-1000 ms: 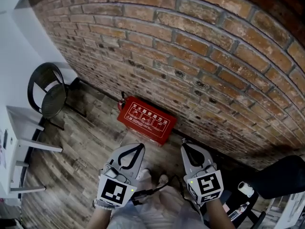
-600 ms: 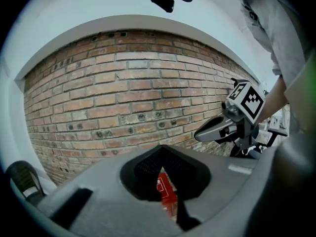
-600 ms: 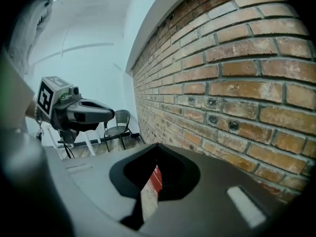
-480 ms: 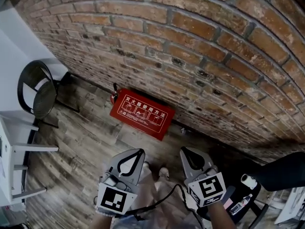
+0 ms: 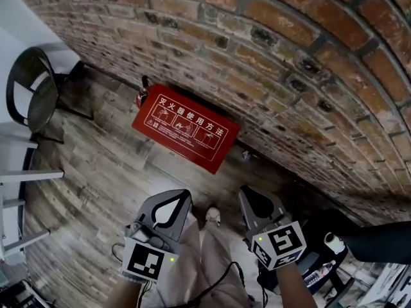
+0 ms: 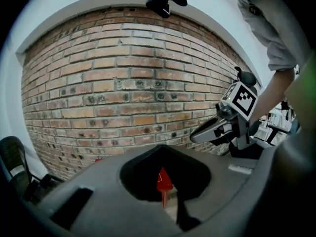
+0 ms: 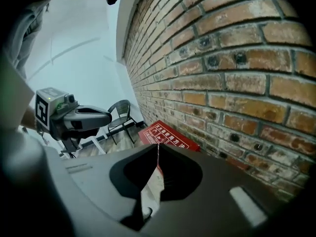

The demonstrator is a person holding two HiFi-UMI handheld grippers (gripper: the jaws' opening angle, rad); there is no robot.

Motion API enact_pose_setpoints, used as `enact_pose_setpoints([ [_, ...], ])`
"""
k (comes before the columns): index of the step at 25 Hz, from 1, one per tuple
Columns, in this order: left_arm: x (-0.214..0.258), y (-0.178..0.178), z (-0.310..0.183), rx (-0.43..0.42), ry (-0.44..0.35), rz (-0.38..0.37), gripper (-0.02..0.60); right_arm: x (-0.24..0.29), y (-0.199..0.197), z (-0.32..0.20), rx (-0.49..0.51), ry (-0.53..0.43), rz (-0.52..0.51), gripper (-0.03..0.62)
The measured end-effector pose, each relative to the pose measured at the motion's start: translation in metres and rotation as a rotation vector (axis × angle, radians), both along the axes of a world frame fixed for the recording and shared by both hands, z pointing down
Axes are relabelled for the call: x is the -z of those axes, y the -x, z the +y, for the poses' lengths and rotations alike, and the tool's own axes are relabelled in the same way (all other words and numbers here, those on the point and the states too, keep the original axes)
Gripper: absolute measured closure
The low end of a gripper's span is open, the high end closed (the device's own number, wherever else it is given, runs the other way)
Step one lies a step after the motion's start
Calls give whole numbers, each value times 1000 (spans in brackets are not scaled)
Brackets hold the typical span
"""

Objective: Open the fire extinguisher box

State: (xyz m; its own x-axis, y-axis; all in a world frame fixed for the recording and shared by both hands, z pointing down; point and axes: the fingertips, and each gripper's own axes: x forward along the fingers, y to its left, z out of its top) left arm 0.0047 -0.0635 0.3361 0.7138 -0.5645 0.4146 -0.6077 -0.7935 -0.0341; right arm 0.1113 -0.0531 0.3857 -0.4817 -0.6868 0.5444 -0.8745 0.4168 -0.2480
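Nearest the viewer, left gripper [image 5: 185, 195]: fingers [image 6: 98, 181] closed tip to tip with only a thin slit between; nothing held.
Beside it, right gripper [image 5: 243, 191]: fingers [image 7: 222, 181] fully closed, empty; the 2 grippers are apart and touch nothing.
Below the fingertips, floor [image 5: 96, 172]: wood planks; the person's shoe [image 5: 212, 217] shows between the 2 grippers.
Ahead of both fingertips, fire extinguisher box [image 5: 186, 128]: red, printed lid facing up and shut, well apart from the fingers.
Behind the box, brick wall [image 5: 289, 56]: the box's rear edge sits at its foot.
Far left of the left fingers, chair [image 5: 32, 95]: black, clear of the approach.
Stage (judged): approach; box untouched.
Risk 1 (judged): fingers arriving closed cannot take the lid edge and would only shove the box.
Risk 2 (judged): no latch can be made out; pulling the hinge side would drag or tip the box.
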Motion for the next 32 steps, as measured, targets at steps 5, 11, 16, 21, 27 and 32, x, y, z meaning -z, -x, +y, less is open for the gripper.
enact_pose_setpoints([
  [5,-53,0,0,14,43,8,583,-49,-3,-9,-37,60,-84,548],
  [11,-111,4,-8,44,71,-5,583,-103,3,-29,-36,92,-129,482],
  [16,-149,6,-17,59,84,8,583,-143,13,-43,-36,135,-182,433],
  [21,-193,10,-24,65,118,-25,583,-177,15,-54,-61,186,-216,399],
  [27,-228,12,-31,74,136,-40,583,-205,19,-61,-93,219,-293,363],
  [32,-249,12,-34,89,165,-39,583,-220,29,-60,-83,264,-361,313],
])
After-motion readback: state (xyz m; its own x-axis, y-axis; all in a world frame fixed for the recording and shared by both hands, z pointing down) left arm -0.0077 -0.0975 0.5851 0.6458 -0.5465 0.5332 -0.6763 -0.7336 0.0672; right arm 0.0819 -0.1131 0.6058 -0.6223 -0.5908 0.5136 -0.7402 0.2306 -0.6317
